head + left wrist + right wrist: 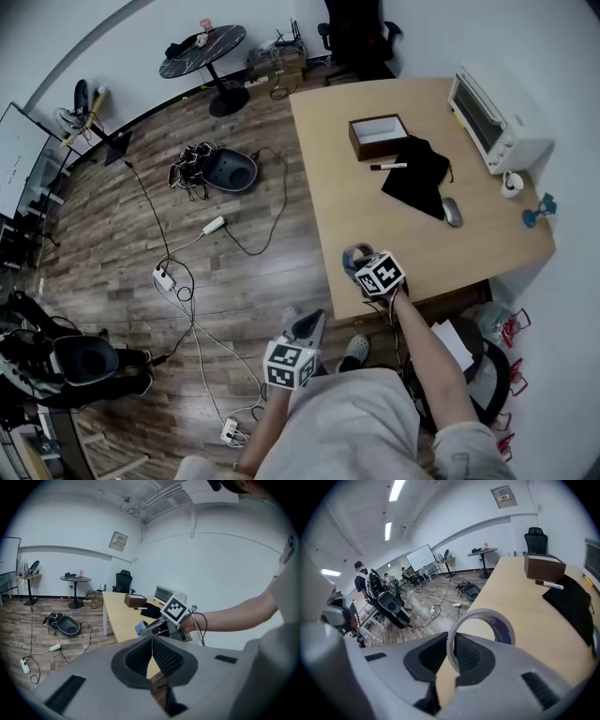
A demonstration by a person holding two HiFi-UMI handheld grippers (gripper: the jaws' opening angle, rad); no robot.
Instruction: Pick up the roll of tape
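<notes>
My left tool [152, 654] is nearest to me, low at six o'clock in the head view. Its two ribbed pads are pressed together with nothing between them. One cube with black-and-white square markers rides on each tool, two cubes in all. The markers are patterns, not words.

Just past it, toward one o'clock, my right tool [451, 660] pinches the grey ring-shaped roll of tape [505, 629] by its wall. One pad is inside the ring, the other outside, and both press on it. The single roll hangs in the grip over the near left corner of the pale wooden worktop [337, 187]. Blue print runs round the inside of its core, too small for me to read.

Farther along the worktop, at one o'clock from the roll, one black cloth [420, 178] lies crumpled. One grey computer mouse [452, 212] sits just beside its near right edge, and one white marker pen with a black cap [388, 166] lies at its far left edge. At twelve o'clock, beyond the pen, stands one brown open-topped box [354, 141]. Its inside shows only a white lining.

Between one and two o'clock, one white toaster oven [492, 120] sits along the right edge. One small white cup [511, 184] is near its closer end, and I cannot see into it.

Farthest off, at eleven o'clock on the wooden floor, are one round black table [202, 45] and one black office chair [361, 33].
</notes>
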